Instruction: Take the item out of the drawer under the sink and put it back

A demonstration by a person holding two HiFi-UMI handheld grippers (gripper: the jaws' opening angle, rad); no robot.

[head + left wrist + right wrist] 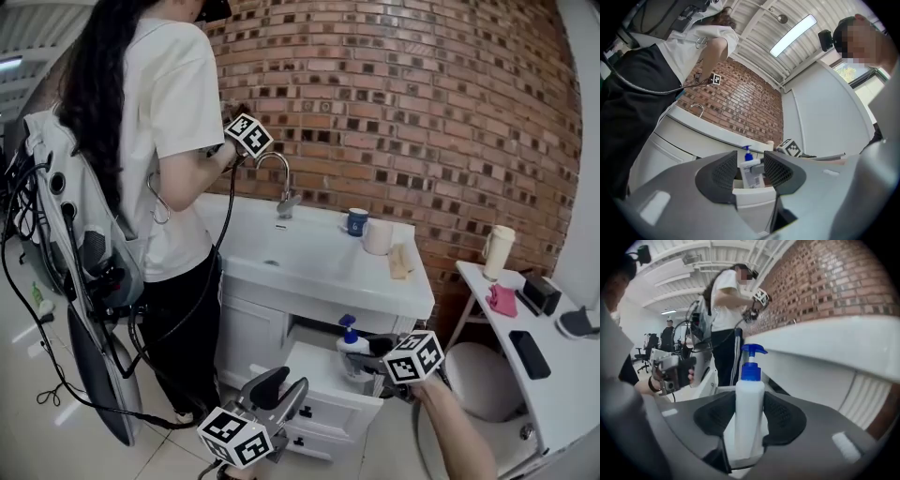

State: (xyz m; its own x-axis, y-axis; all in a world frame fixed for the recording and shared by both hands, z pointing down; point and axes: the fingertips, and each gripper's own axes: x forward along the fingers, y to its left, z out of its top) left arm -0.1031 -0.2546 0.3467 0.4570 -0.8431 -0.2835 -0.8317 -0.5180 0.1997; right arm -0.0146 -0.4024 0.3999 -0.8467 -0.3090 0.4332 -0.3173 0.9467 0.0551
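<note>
A white pump bottle (351,347) with a blue top stands upright over the open white drawer (328,405) under the sink (309,253). My right gripper (371,356) is shut on the bottle's body (749,408), a dark pad pressed against each side. My left gripper (286,386) sits low by the drawer's front left corner. Its jaws stand apart, and no pad touches anything. In the left gripper view the drawer's white front rim (754,194) and the bottle (751,172) show through the gap of the left gripper (753,174).
Another person (169,141) stands at the sink's left side holding a gripper near the faucet (281,187). A blue cup (357,221) and a white cup (379,237) sit on the counter. To the right is a side table (553,394) with a mug (498,251), pink cloth (502,300) and phone (531,354).
</note>
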